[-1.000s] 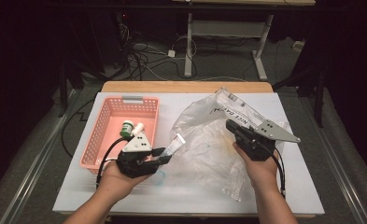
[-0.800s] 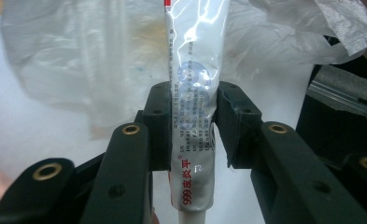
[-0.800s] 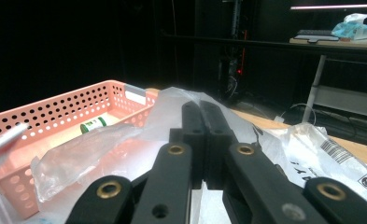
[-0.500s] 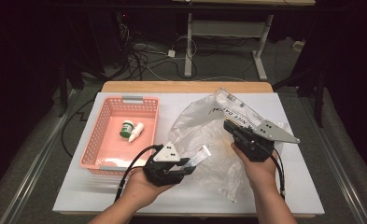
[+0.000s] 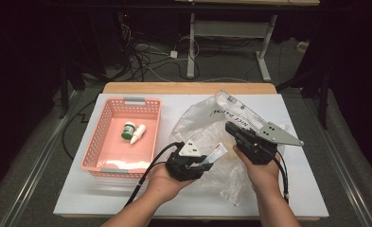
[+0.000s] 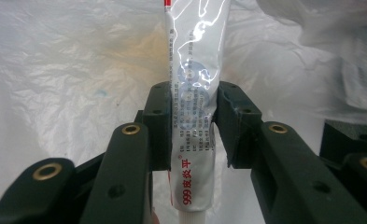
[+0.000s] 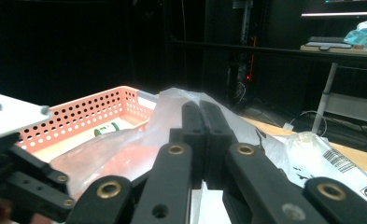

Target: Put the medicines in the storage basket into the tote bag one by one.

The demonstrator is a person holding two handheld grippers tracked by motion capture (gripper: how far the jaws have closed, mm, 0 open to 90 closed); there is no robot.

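A white ointment tube (image 6: 197,56) with red print stands upright between the jaws of my left gripper (image 6: 193,93), which is shut on its lower half. From above, that left gripper (image 5: 211,158) holds the tube (image 5: 217,152) at the mouth of a crumpled clear plastic bag (image 5: 198,123). The bag (image 6: 78,70) spreads behind the tube. My right gripper (image 5: 231,127) is shut on the bag's upper film and holds it lifted. Its jaws meet at the right gripper (image 7: 202,109), with the bag (image 7: 172,100) draped over their tips.
A pink perforated basket (image 5: 96,142) stands at the left of the white table (image 5: 103,198), with a green bottle (image 5: 128,131) and a small white dropper bottle (image 5: 138,134) inside. The basket (image 7: 92,112) and green bottle (image 7: 107,129) lie beyond the bag.
My left gripper has carried the tube rightward, from beside the basket to the bag's opening. The right gripper has kept still with the bag.
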